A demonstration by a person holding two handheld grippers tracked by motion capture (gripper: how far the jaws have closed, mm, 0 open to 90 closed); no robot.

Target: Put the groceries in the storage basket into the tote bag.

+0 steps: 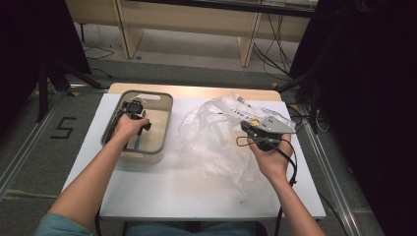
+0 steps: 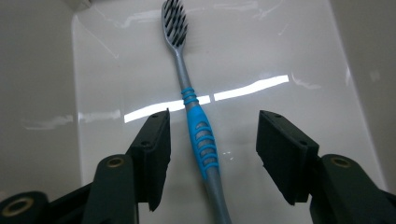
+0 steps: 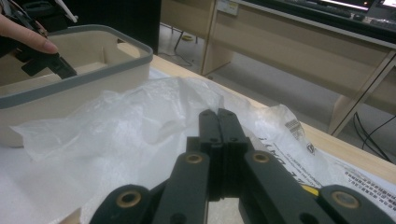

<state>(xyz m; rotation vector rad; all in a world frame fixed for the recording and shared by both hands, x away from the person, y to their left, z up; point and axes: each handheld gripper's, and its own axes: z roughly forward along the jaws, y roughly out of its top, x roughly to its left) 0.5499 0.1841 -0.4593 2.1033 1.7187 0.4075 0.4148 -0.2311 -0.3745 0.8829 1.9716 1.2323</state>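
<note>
On the left, grey floor with a taped mark [image 1: 64,128], dark stands, wooden desk legs farther back. Then the white table [image 1: 162,191], wood edge at its far side. On its left part, a beige bin [image 1: 162,129] with a grey rim. Inside, flat on the bin floor, a toothbrush [image 2: 198,135]: grey with a blue grip, long axis running away from the left gripper [image 2: 212,144], bristle head at the far end. Jaws spread either side of the handle, clear of it. Rightward, a crumpled clear plastic bag [image 1: 211,132], right gripper [image 3: 218,116] just above it, jaws pressed together, nothing between.
</note>
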